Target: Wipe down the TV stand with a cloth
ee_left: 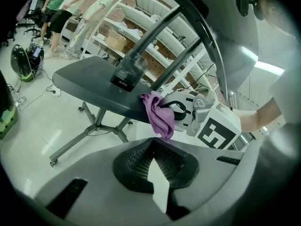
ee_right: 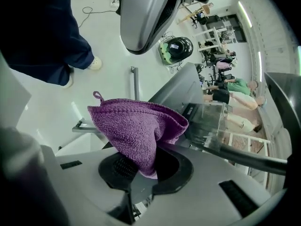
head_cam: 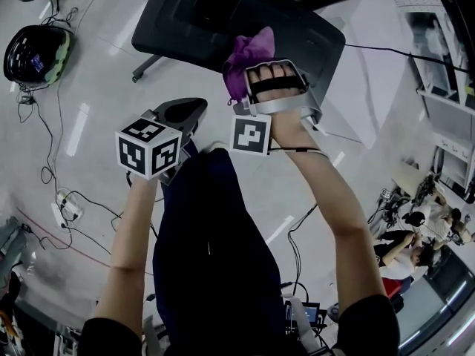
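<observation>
The TV stand is a dark grey shelf on wheeled legs, with a slanted pole rising from a clear bracket. A purple cloth rests against the shelf's near edge, and my right gripper is shut on it. The right gripper view shows the cloth bunched and standing up out of the jaws. My left gripper hangs lower and to the left, away from the stand, shut with nothing in it. From the left gripper view the cloth drapes over the shelf edge.
Cables run over the pale floor at left near a black and green device. The holder's dark trouser legs stand below the grippers. People sit at the lower right. White storage shelves stand behind the stand.
</observation>
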{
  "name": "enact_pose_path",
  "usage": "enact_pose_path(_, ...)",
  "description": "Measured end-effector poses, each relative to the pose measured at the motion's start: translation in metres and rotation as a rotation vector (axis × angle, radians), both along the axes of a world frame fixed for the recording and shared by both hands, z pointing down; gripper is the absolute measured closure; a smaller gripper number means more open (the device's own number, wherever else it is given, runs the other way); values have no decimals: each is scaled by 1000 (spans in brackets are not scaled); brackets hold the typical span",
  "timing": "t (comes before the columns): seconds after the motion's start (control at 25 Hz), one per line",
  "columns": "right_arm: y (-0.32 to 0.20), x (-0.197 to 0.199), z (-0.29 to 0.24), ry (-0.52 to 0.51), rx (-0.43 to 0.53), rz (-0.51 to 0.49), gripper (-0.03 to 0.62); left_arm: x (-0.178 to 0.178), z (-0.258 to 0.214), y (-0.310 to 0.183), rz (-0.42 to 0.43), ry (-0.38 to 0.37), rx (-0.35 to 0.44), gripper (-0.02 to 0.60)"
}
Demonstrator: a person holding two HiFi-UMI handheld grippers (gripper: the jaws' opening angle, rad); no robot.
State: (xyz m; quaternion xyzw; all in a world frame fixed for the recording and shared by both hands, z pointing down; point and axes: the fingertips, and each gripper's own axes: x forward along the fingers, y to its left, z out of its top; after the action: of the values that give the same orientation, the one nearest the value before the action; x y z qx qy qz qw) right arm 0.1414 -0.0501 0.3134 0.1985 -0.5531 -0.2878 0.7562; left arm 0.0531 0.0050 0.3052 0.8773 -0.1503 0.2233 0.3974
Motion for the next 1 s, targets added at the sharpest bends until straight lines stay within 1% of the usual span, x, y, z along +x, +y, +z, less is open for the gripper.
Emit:
enact_pose_path(0.32,30,52,-2,34,2,45,522,40,-4,32,55,5,3,575)
enact_pose_path(0.6,56,90,2,79,-26,62,522,62,-2,52,74,3,0,575)
enact_pose_path(0.88,82,131,3,101,-48,107,522,88,-6,69,95,5,5,575)
enact_pose_path(1.0,92,144,5,90,-48,135,522,98,-6,78,108,2,8,575)
